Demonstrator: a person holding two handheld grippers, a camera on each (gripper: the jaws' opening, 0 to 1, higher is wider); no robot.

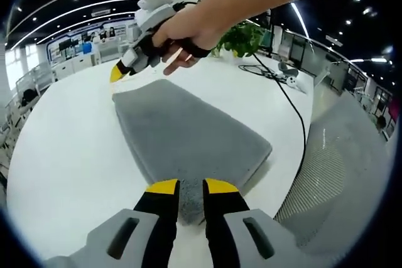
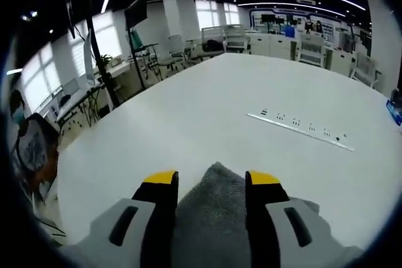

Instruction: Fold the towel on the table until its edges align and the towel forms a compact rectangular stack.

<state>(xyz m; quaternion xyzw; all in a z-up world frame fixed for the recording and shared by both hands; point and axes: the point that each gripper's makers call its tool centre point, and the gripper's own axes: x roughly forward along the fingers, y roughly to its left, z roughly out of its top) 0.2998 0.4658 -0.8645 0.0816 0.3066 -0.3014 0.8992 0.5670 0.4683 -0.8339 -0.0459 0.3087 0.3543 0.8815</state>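
The grey towel (image 1: 188,136) is laid folded on the white counter (image 1: 63,155). Its near edge is pinched at 6 o'clock by the nearly closed left claw (image 1: 190,186). A corner is straddled by the parted right claw (image 2: 211,179), unpinched.

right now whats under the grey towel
The white table lies under the grey towel, bare around it. The towel hides the tabletop beneath it, so anything there cannot be seen. The left gripper pinches its near edge; the right gripper straddles a corner.

Bare table (image 1: 69,155) flanks the towel (image 1: 188,136); cable (image 1: 295,111) crosses beyond.
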